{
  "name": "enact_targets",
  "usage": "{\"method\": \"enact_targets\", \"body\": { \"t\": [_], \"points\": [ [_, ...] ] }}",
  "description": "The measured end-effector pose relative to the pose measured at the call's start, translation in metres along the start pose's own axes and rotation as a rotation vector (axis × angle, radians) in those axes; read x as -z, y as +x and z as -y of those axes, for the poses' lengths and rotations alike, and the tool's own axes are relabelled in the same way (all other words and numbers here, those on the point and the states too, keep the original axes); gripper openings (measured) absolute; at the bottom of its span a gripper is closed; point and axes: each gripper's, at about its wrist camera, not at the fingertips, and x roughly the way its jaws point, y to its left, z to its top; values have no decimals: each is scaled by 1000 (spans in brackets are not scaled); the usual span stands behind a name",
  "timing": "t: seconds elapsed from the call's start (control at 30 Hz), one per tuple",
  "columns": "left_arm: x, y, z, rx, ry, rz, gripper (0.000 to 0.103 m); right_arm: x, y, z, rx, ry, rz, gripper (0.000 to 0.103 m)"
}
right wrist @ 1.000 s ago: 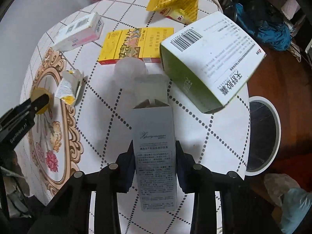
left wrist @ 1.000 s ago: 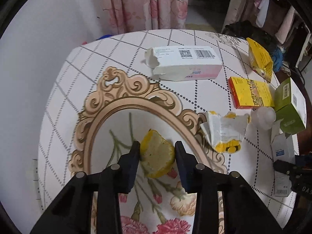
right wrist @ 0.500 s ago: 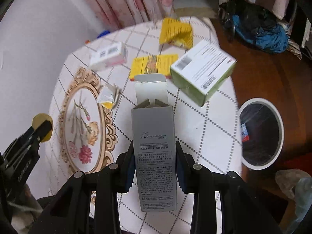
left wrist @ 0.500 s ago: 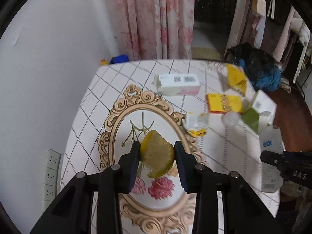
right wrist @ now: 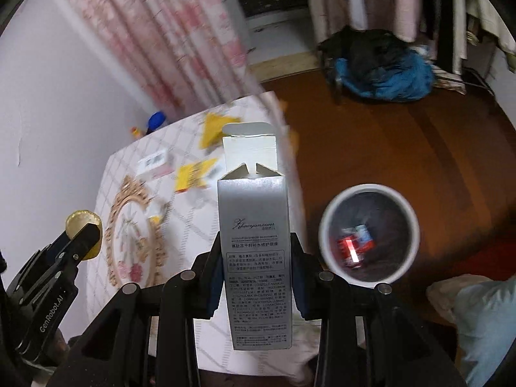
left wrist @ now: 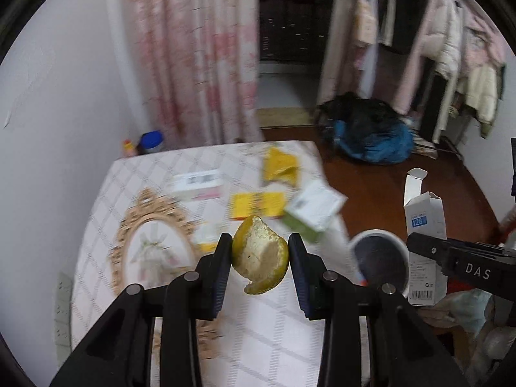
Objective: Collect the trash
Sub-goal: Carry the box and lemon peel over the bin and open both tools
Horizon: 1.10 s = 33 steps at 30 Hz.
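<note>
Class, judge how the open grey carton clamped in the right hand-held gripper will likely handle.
The grey carton looks empty, its top flap open, so probably light. Thin card would likely crush under a hard squeeze from the right hand-held gripper. Tall and narrow, it probably tips easily.

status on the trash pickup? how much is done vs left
Done: the bin on the floor already holds a red item. In hand: the left gripper is clamped on a citrus peel, the right gripper on a grey carton; neither is dropped yet. Left: a yellow pouch, a yellow box, a green-and-white box, a white-and-pink box and a torn wrapper on the table.
</note>
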Motion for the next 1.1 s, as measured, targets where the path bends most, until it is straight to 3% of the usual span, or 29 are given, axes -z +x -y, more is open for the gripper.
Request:
{"method": "enact_targets", "body": {
  "t": [0.13, 0.37, 0.6, 0.73, 0.83, 0.9, 0.97, 1.03, 1.1],
  "points": [
    [-10, 21, 56, 94, 40, -34, 32, -1, -7, 71, 59, 81, 4, 37],
    [-14, 108, 144, 272, 78, -239, 32, 4, 48, 184, 113, 221, -107, 37],
    [-8, 209, 202, 328, 100, -461, 34, 15, 127, 257, 123, 322, -227, 37],
    [-1, 244, 218, 326, 108, -551, 36, 15, 169, 283, 126, 353, -282, 37],
    [5, 258, 230, 285, 146, -580, 45, 17, 193, 294, 133, 360, -318, 39],
    [8, 260, 232, 273, 156, -580, 58, 18, 208, 298, 138, 370, -345, 46],
    [12, 258, 230, 255, 157, -570, 84, 23, 216, 304, 122, 397, -370, 77],
    [16, 259, 230, 218, 181, -564, 96, 25, 219, 304, 133, 395, -376, 79],
    [18, 255, 228, 177, 205, -540, 96, 28, 217, 301, 153, 375, -381, 81]
  ]
}}
